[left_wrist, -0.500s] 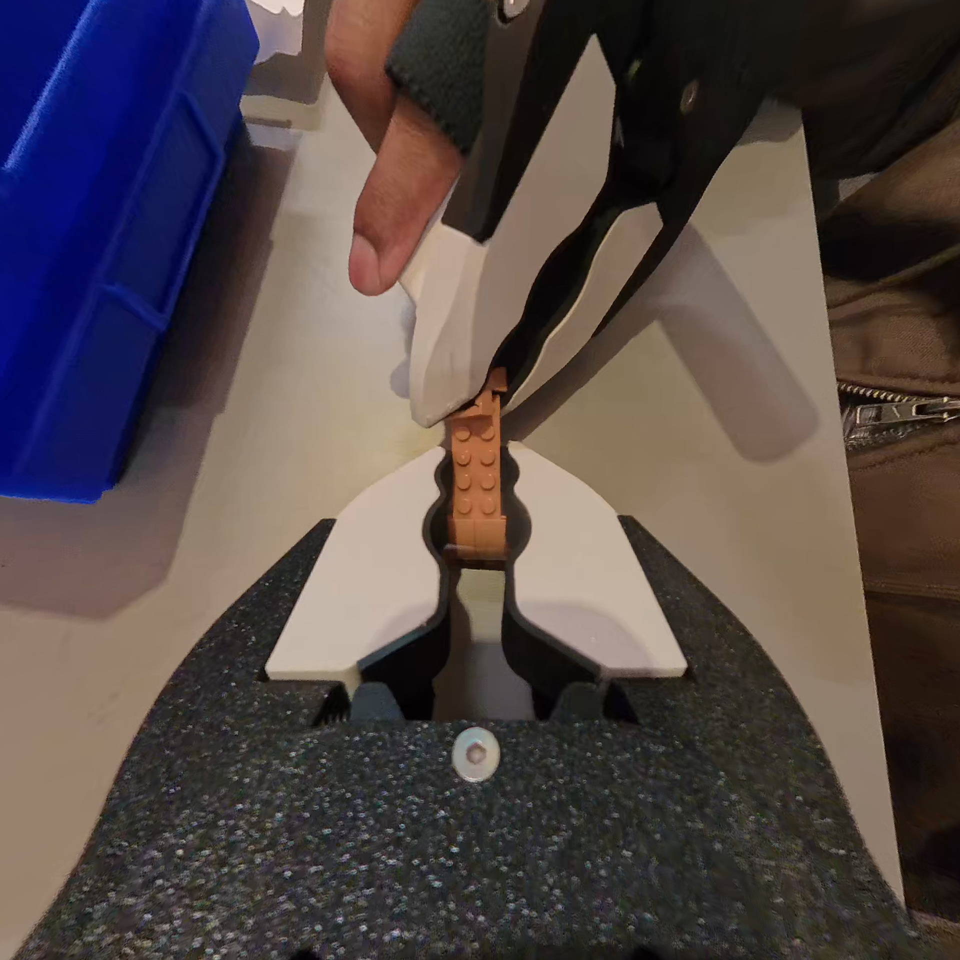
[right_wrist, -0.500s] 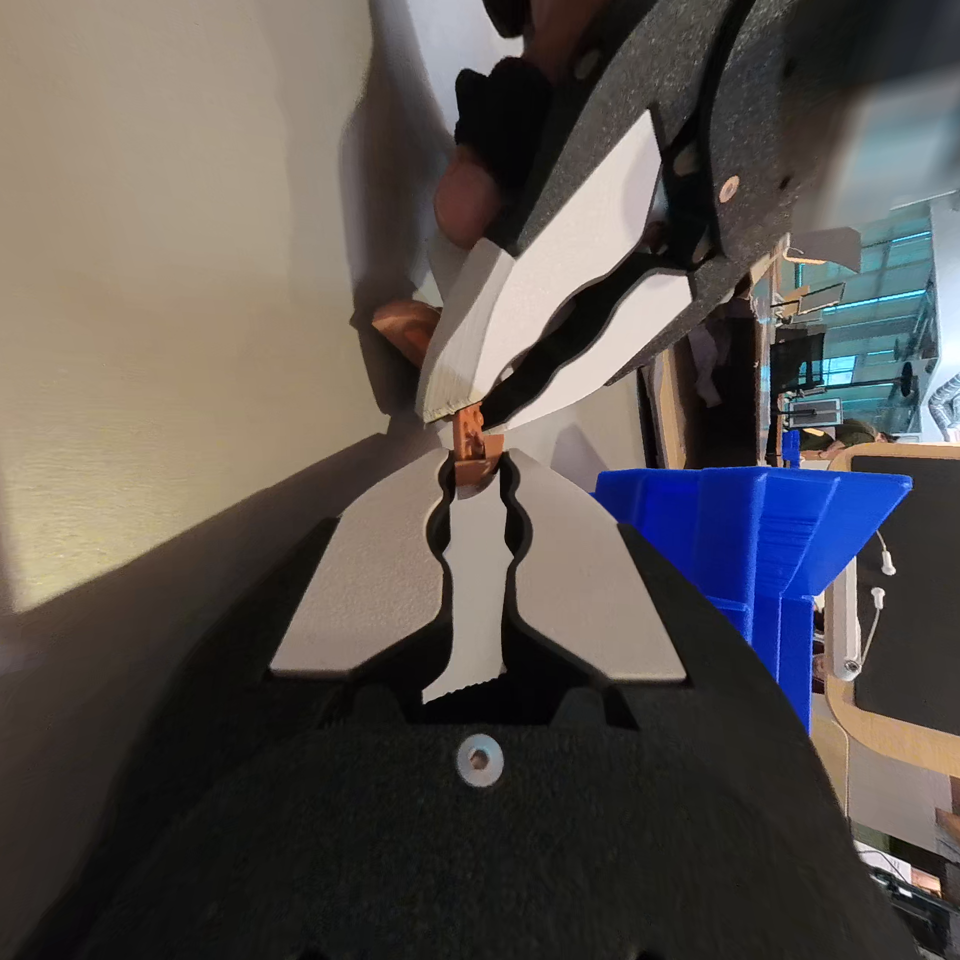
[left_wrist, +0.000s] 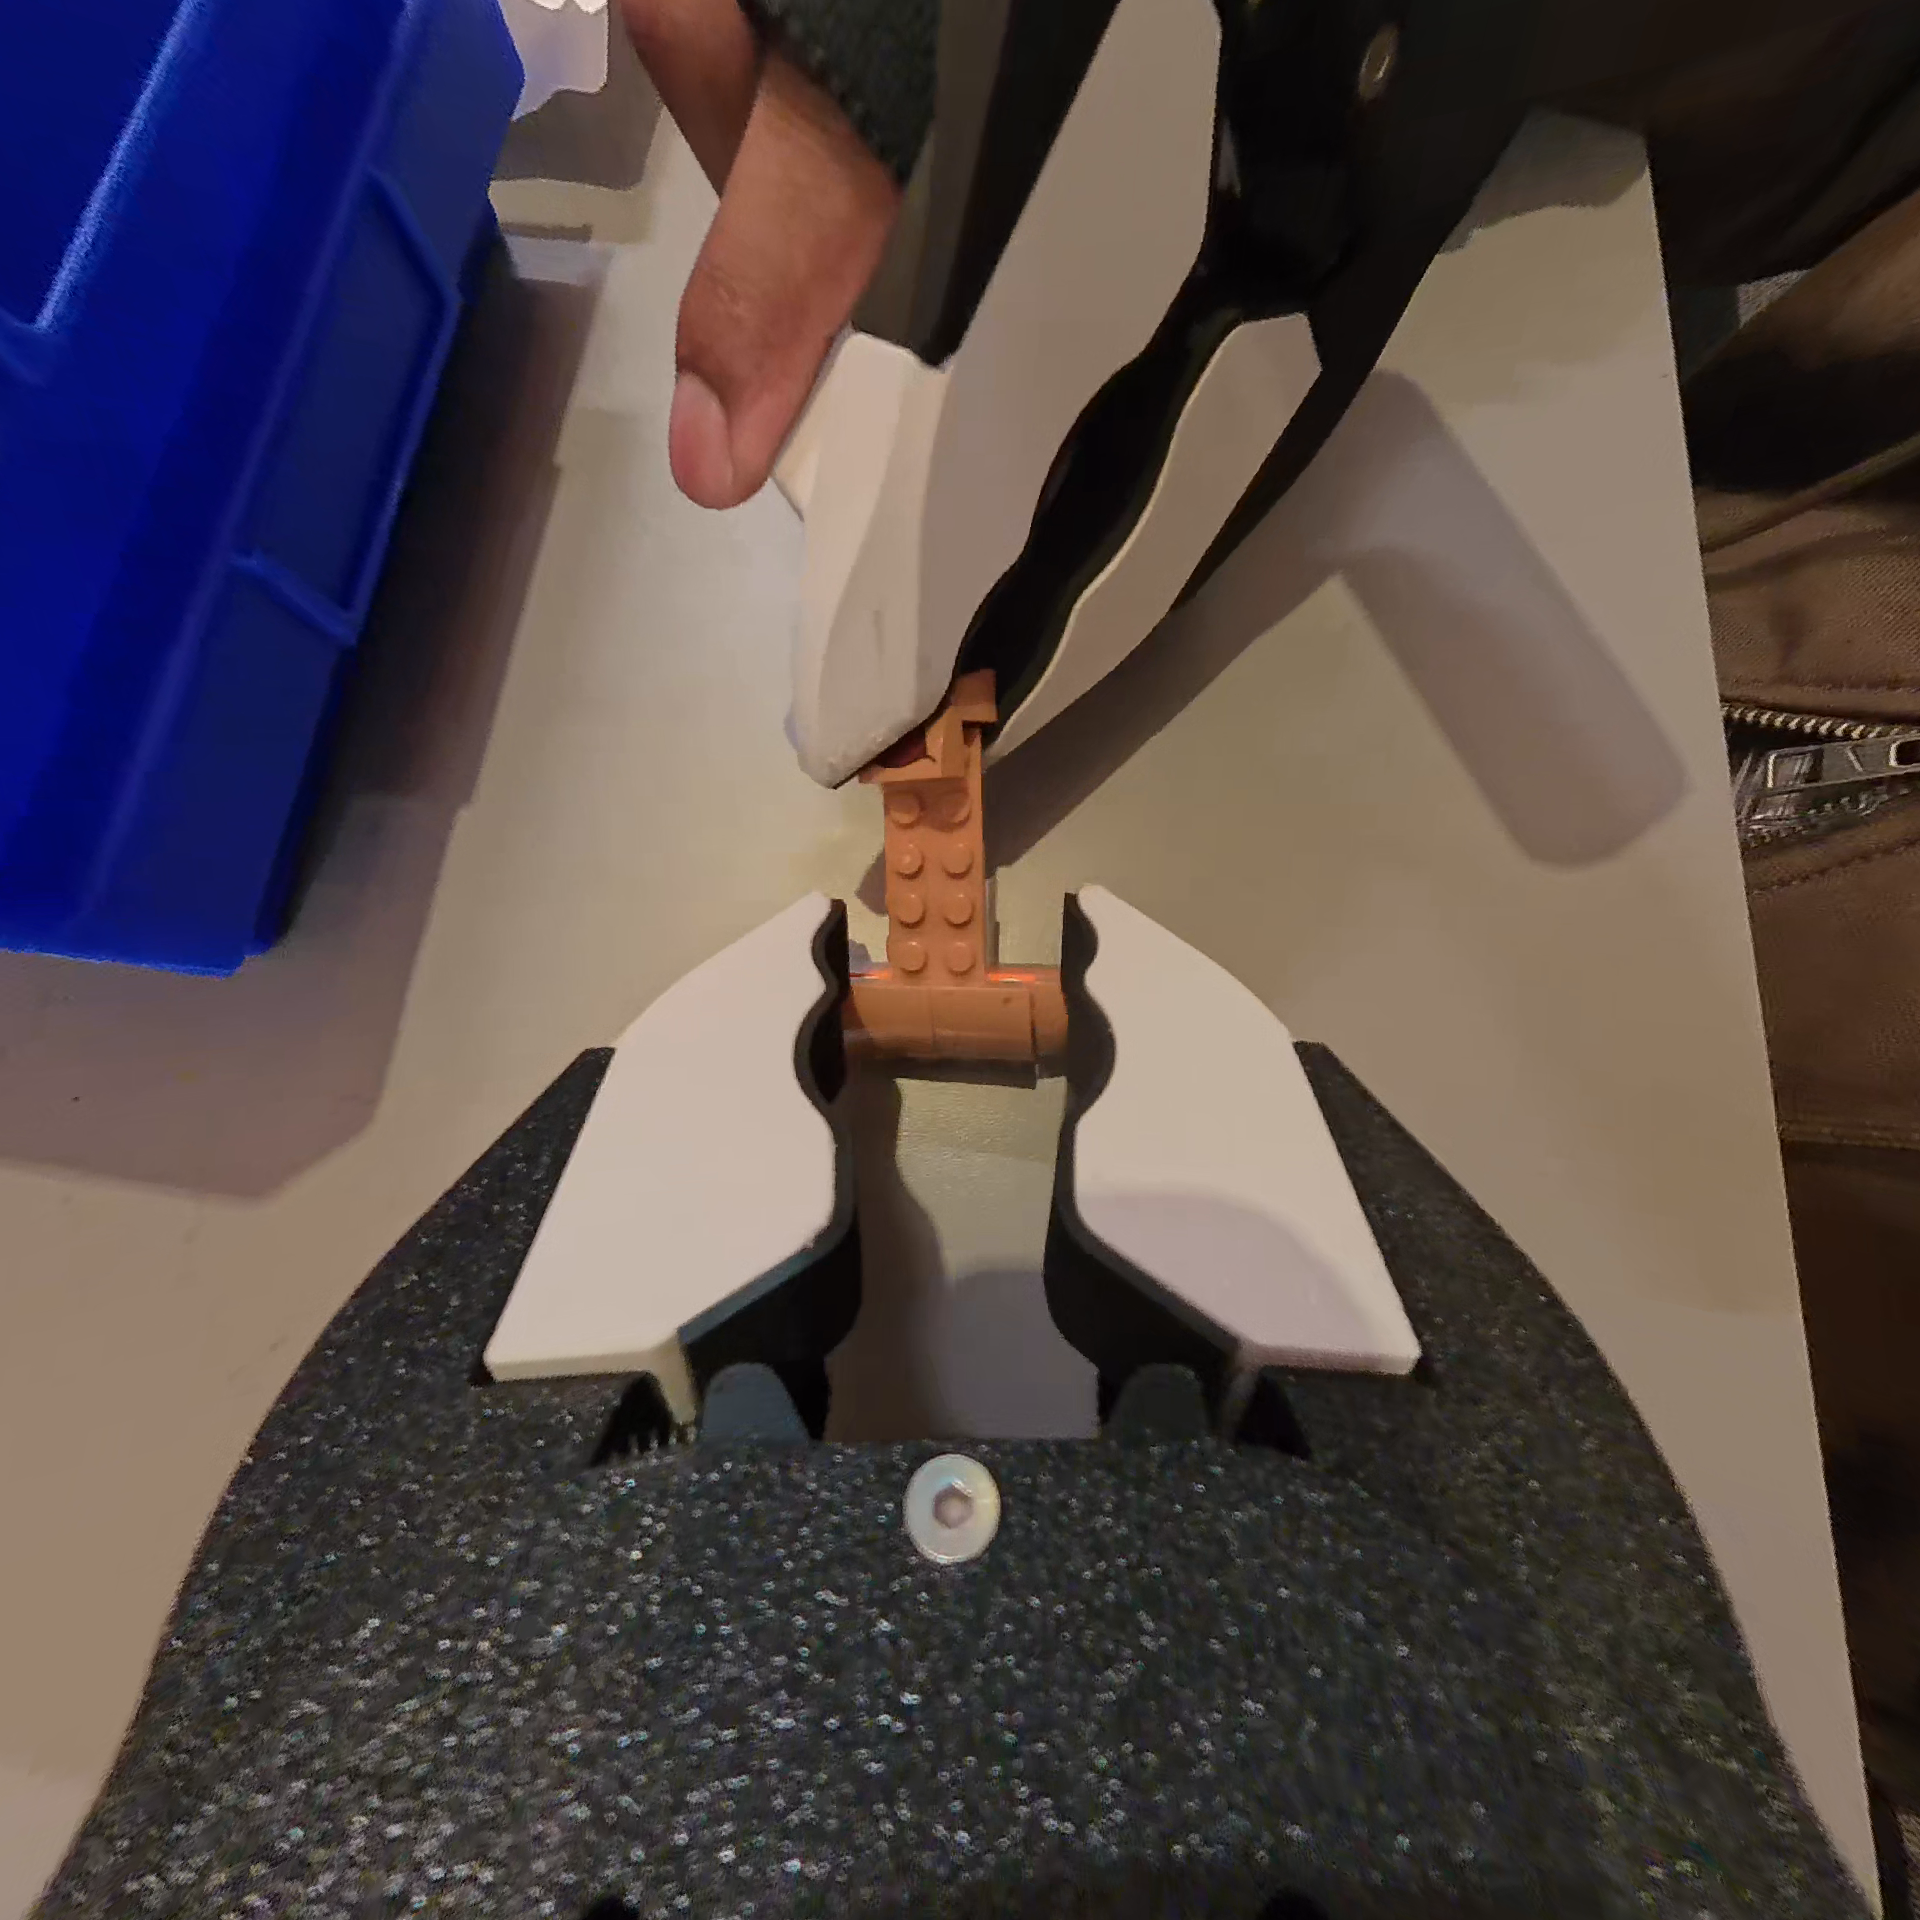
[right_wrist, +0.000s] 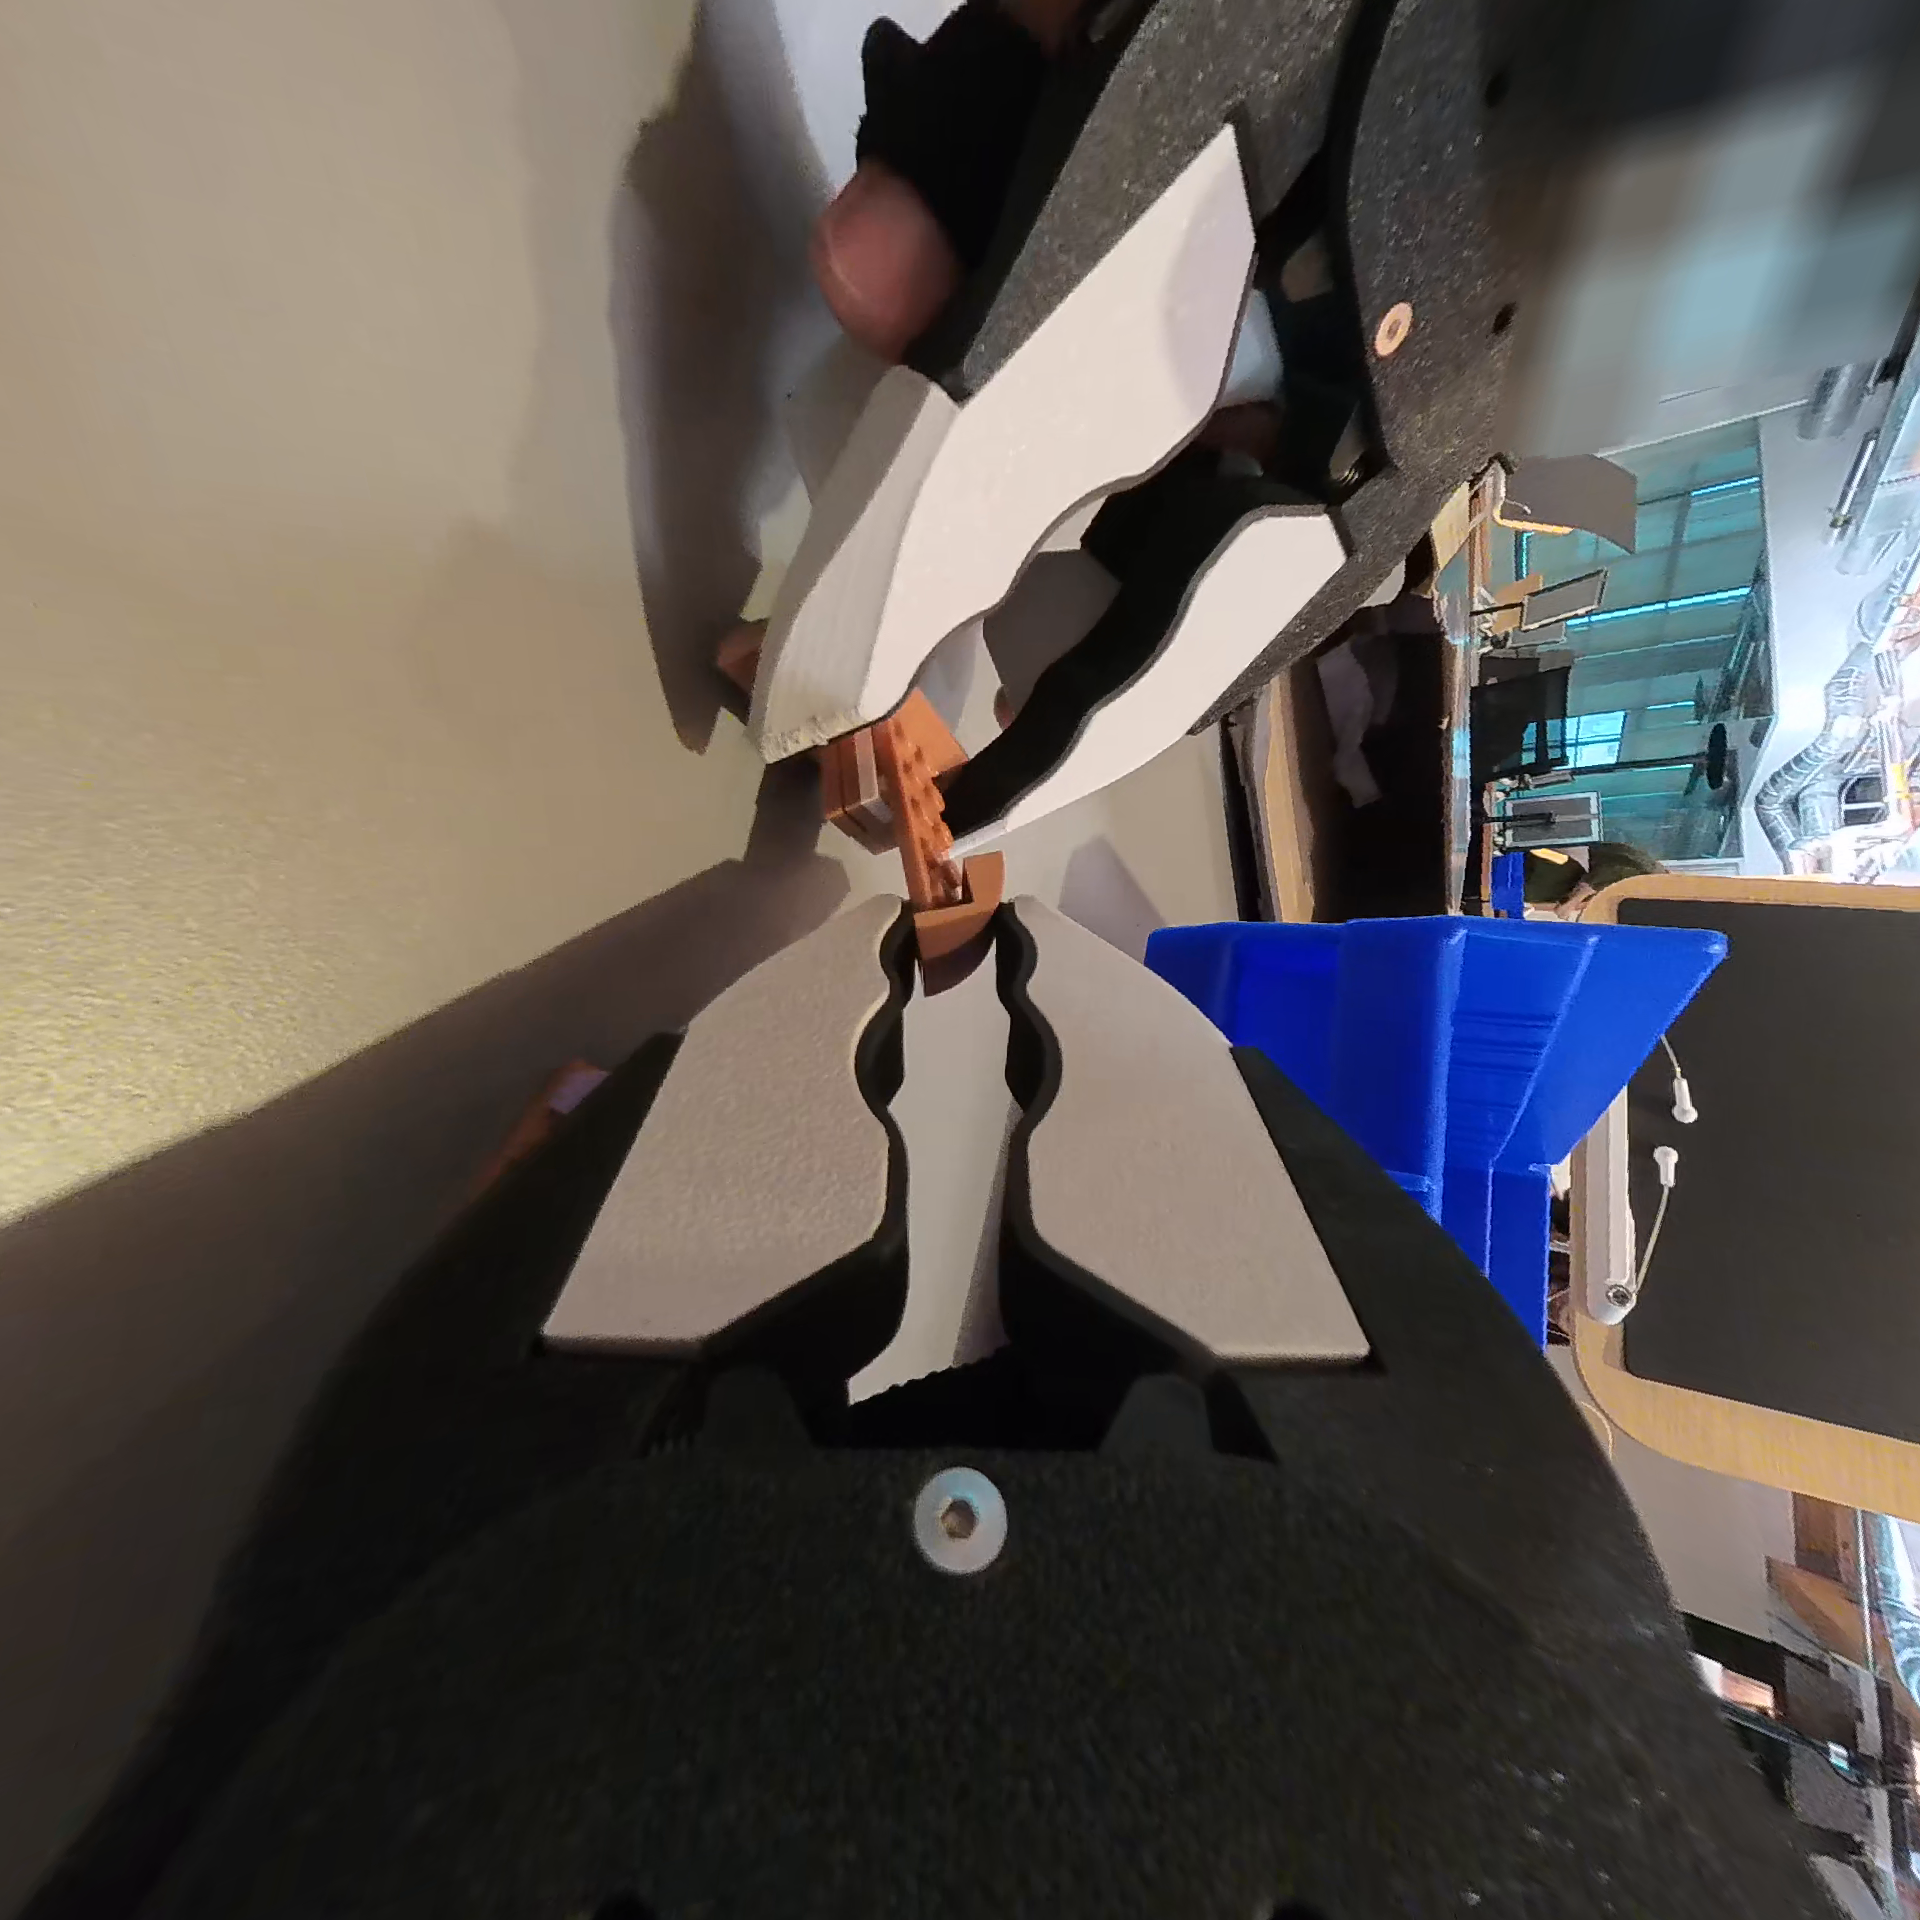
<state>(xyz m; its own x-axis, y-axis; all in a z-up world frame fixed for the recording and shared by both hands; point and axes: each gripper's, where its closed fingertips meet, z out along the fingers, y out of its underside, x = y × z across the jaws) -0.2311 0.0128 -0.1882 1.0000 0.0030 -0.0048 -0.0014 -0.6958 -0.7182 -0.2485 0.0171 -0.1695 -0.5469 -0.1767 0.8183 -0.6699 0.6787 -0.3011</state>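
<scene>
Subject: one orange-brown brick assembly (left_wrist: 933, 831), a studded plate with a crosswise bar (left_wrist: 951, 1013) at its near end. It hangs clear above the pale table (left_wrist: 499, 1091), spanning the gap between your two tools and resting on nothing else.

Left gripper (left_wrist: 953, 900): the fingers stand moderately apart, and their inner faces bear on the two ends of the crosswise bar, so it is clamped across its length. The plate projects forward from there.

Right gripper (right_wrist: 953, 906): the fingers are drawn nearly together and pinch a small brown end piece at their very tips. The left wrist view confirms this, with the far end of the assembly nipped just inside the tips. A bare finger (left_wrist: 758, 312) rests along that tool's outer side.

Surroundings: a blue bin (left_wrist: 208, 468) stands on the table to the left, apart from both tools. A dark jacket with a zip (left_wrist: 1818, 748) lies at the table's right edge. Another brown piece (right_wrist: 736, 665) sits on the table behind the left tool.

Risks, in my judgement:
- The right tool's bite is shallow, so any twist could let the end piece slip out.
- The two grips act on separate joined parts, so pulling or bending unevenly could snap the joint and drop a part onto the table.
- The bar's rounded ends could roll between the left fingers.
</scene>
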